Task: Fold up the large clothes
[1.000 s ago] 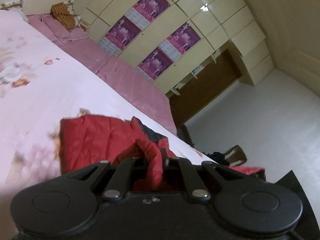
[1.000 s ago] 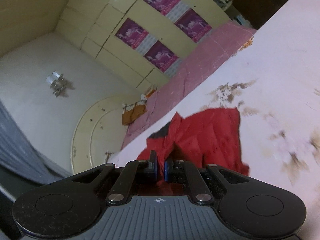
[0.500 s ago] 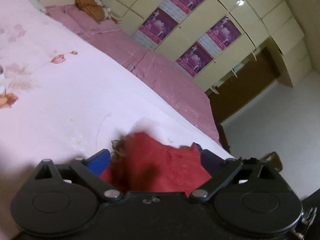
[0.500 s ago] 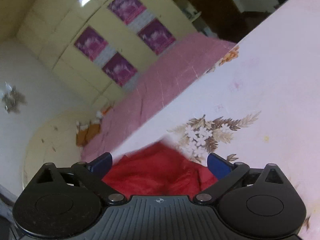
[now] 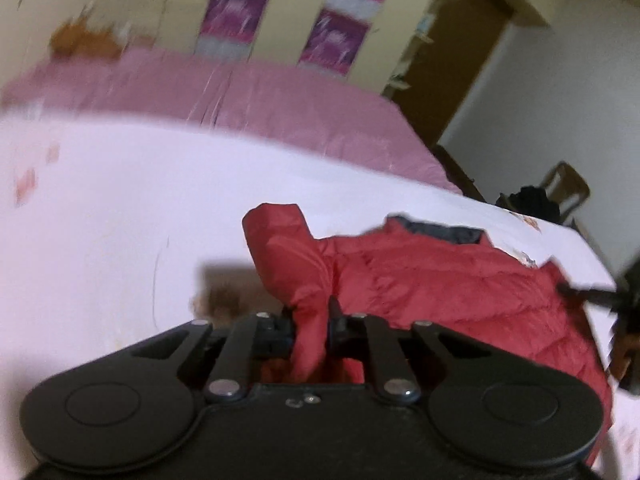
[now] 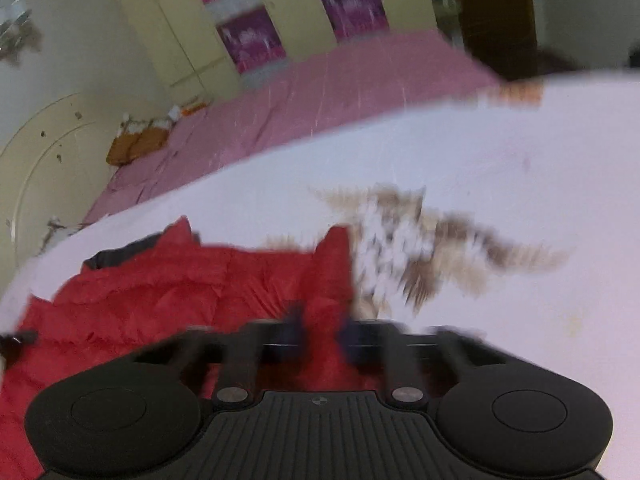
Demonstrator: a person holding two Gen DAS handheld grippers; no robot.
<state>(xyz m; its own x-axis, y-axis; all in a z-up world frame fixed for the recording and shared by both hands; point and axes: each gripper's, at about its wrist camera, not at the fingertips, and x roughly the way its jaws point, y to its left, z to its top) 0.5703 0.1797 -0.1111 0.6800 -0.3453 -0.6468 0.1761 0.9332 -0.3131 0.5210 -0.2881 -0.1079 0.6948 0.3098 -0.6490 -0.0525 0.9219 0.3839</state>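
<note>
A red puffer jacket [image 5: 440, 280] with a dark lining at its collar lies spread on the pale floral bed sheet [image 5: 120, 220]. In the left wrist view, my left gripper [image 5: 312, 320] is closing its jaws on a raised fold at the jacket's left edge, and the pads press on the cloth. In the blurred right wrist view, the red jacket [image 6: 160, 292] stretches off to the left, and my right gripper [image 6: 320, 320] is shut on a fold at its right edge. Both grippers sit low over the sheet.
A pink quilt [image 5: 280, 104] covers the far side of the bed, with orange pillows [image 6: 136, 144] at the headboard. Cream wardrobes with purple posters [image 5: 236, 12] line the back wall. A wooden chair [image 5: 568, 188] and a brown door [image 5: 452, 60] lie beyond the bed.
Both grippers let go of the bunched jacket, opened wide, sank toward the bed and rolled level. Each has now closed on a fold at one edge of the spread jacket.
</note>
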